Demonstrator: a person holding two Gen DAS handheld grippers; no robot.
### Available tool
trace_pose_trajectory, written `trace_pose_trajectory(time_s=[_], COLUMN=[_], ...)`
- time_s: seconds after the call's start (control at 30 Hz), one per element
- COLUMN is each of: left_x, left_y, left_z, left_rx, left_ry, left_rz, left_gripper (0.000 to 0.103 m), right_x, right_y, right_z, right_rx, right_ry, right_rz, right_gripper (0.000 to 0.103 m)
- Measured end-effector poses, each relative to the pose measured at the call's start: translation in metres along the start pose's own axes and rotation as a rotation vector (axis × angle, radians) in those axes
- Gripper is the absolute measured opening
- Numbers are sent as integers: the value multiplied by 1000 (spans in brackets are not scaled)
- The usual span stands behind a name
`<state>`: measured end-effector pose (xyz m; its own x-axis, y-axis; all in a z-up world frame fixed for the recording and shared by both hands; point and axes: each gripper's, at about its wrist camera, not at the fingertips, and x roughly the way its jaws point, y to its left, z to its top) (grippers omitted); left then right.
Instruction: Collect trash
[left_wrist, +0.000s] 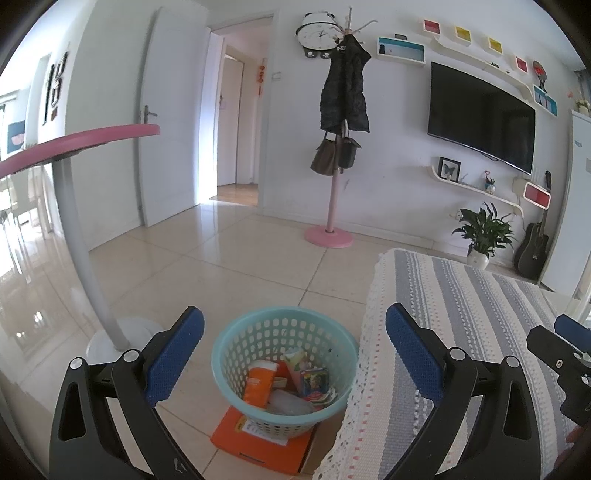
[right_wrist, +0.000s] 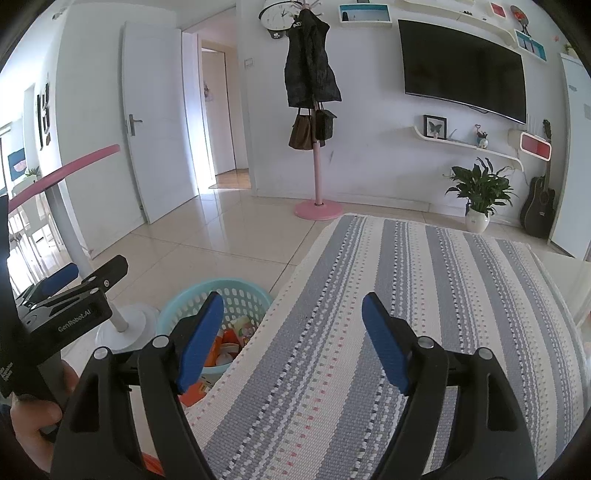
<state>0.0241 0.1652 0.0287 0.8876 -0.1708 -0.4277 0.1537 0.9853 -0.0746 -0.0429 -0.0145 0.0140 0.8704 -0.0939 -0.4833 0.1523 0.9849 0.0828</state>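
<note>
A light blue perforated basket (left_wrist: 284, 413) stands on an orange box (left_wrist: 258, 443) on the floor, beside the table. It holds several pieces of trash, among them an orange packet (left_wrist: 260, 384) and a colourful wrapper (left_wrist: 314, 382). My left gripper (left_wrist: 295, 332) is open and empty, hovering above the basket. My right gripper (right_wrist: 293, 317) is open and empty above the striped tablecloth (right_wrist: 406, 295). The basket also shows in the right wrist view (right_wrist: 240, 295), partly hidden by my left finger. The left gripper (right_wrist: 74, 288) appears at the left of that view.
A pink round table on a white pole (left_wrist: 85, 240) stands left of the basket. A pink coat stand (left_wrist: 332, 192) with a dark coat, a potted plant (left_wrist: 480, 236), a guitar (left_wrist: 533, 247) and a wall TV (left_wrist: 480, 114) line the far wall. Tiled floor lies between.
</note>
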Motion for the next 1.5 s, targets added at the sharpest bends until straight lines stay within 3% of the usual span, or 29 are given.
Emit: trace_pose_trajectory(time_s=[1.5], left_x=[1], left_y=[-3], left_z=[-1], left_rx=[3], left_ry=[6], left_rz=[-4], left_gripper=[96], right_x=[7], right_y=[-1], right_z=[-6], right_rx=[10], right_ry=[12], right_rz=[5], right_gripper=[75])
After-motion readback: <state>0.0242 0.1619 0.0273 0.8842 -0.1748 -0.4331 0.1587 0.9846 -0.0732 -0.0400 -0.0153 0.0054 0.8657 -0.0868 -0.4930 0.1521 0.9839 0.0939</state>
